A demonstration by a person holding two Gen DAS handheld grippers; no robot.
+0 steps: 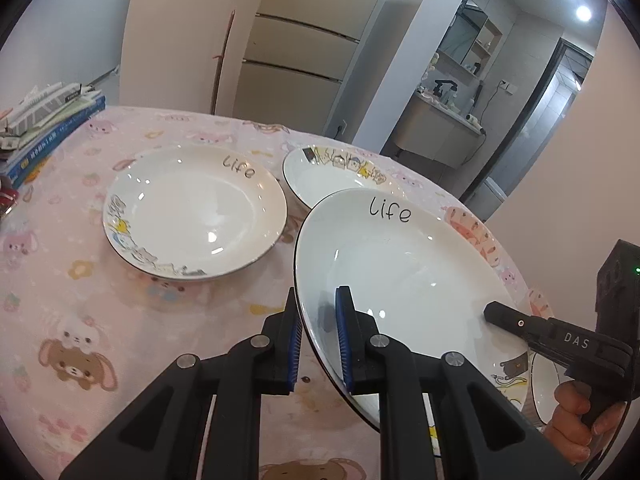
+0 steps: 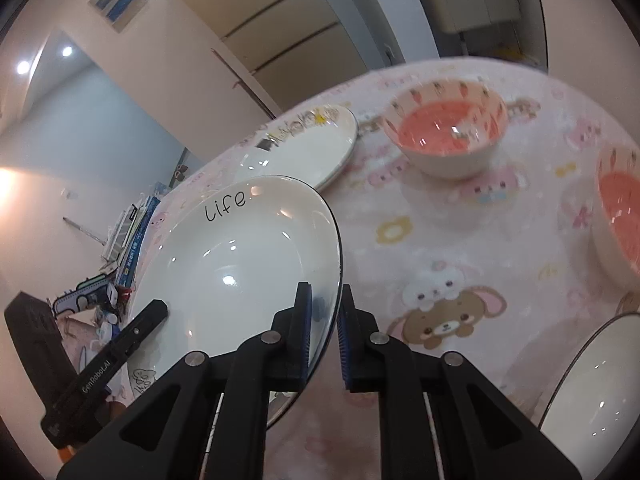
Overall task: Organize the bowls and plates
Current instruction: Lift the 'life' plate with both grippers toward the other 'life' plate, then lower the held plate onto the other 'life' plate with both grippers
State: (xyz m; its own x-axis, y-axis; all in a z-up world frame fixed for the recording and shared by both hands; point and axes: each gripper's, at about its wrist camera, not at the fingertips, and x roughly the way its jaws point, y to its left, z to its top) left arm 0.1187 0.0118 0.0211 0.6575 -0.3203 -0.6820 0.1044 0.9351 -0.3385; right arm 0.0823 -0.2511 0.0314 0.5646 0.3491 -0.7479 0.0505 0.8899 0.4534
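While both grippers hold it from opposite sides, the large white plate [image 1: 404, 280] marked "Life" sits raised above the pink cartoon tablecloth [image 1: 80, 312], tilted so its concave face looks up. The left gripper [image 1: 318, 340] is clamped on the plate's left rim, one blue pad [image 1: 344, 336] inside the well and the other under the edge. The right gripper [image 2: 324, 336] straddles the opposite rim, jaws set on either side of the black edge line; they look closed on it, though a slight gap shows at the outer pad. The "Life" lettering lies at the far rim, away from both cameras. The plate is round, so no long axis; in the right wrist view its rim appears to drop toward the left gripper's side.

A second "Life" plate [image 1: 196, 212] lies flat on the cloth, left of the held one and apart from it. A cartoon-rimmed plate [image 1: 320, 180] lies behind, partly hidden by the held plate. In the right wrist view two pink-lined bowls [image 2: 448, 128] stand upright farther right, well apart from the held plate; another white dish [image 2: 592, 392] sits at bottom right. Stacked books [image 1: 44, 128] lie at the table's far left edge.
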